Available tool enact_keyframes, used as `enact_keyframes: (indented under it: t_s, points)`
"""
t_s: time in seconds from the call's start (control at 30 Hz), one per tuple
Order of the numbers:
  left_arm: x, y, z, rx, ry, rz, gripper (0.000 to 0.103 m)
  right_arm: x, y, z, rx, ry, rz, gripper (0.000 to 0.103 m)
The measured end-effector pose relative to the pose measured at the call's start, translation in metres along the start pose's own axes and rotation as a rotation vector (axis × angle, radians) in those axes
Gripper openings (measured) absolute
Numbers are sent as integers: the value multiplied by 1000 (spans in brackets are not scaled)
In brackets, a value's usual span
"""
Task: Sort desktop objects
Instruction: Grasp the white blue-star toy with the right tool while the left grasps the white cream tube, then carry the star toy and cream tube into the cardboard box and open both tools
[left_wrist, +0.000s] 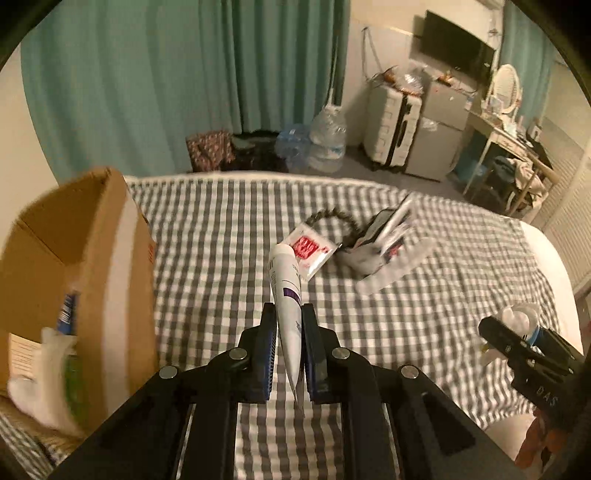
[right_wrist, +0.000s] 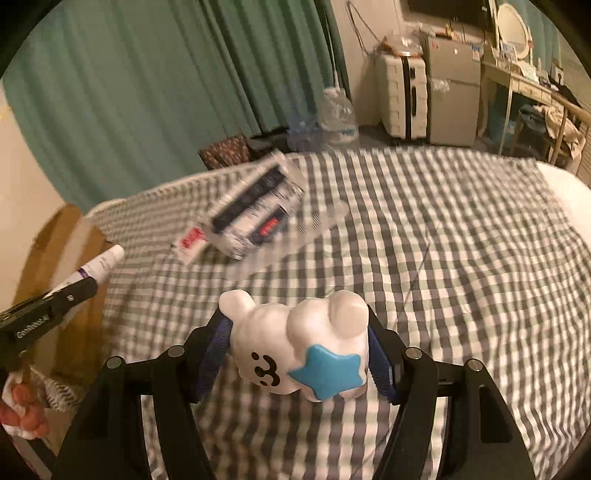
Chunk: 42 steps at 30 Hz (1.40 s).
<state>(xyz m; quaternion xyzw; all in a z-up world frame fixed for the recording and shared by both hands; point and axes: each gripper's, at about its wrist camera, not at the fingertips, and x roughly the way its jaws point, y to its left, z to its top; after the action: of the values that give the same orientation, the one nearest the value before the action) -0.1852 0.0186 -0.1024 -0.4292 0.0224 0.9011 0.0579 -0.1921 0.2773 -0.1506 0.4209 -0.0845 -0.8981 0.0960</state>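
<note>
My left gripper (left_wrist: 289, 314) is shut on a white tube with a purple label (left_wrist: 286, 291), held above the checked bed cover; the tube also shows in the right wrist view (right_wrist: 98, 267). My right gripper (right_wrist: 299, 328) is shut on a white toy figure with a blue star (right_wrist: 299, 350); it also shows at the right of the left wrist view (left_wrist: 521, 321). An open cardboard box (left_wrist: 81, 266) stands at the left, with items inside. A red-and-white sachet (left_wrist: 310, 251), a dark beaded bracelet (left_wrist: 328, 216) and a blister pack (right_wrist: 255, 210) lie farther out on the bed.
The bed's checked cover (right_wrist: 461, 240) stretches to the right, with a white edge (left_wrist: 554, 266) at the far right. Beyond the bed are a teal curtain (left_wrist: 147, 74), plastic bottles (left_wrist: 325, 140), a white suitcase (left_wrist: 388, 125) and a desk (left_wrist: 517, 147).
</note>
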Motion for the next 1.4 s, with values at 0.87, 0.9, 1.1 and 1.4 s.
enact_keyframes:
  t_s: [0.87,0.9,1.1,1.4]
  points:
    - [-114,199,-3,-228,-126,128,13,-98,242,2,-324,-102,294,67]
    - [-110,206,-8,-233,-115,128,13,-94,249,0,-336,-95,299,67]
    - [-71,237,-32,-252,-32,113,13,-49,303,1,-391,-28,325,67]
    - [-52,267,-41,-257,10,102,18,12,358,6,-425,49,337,67]
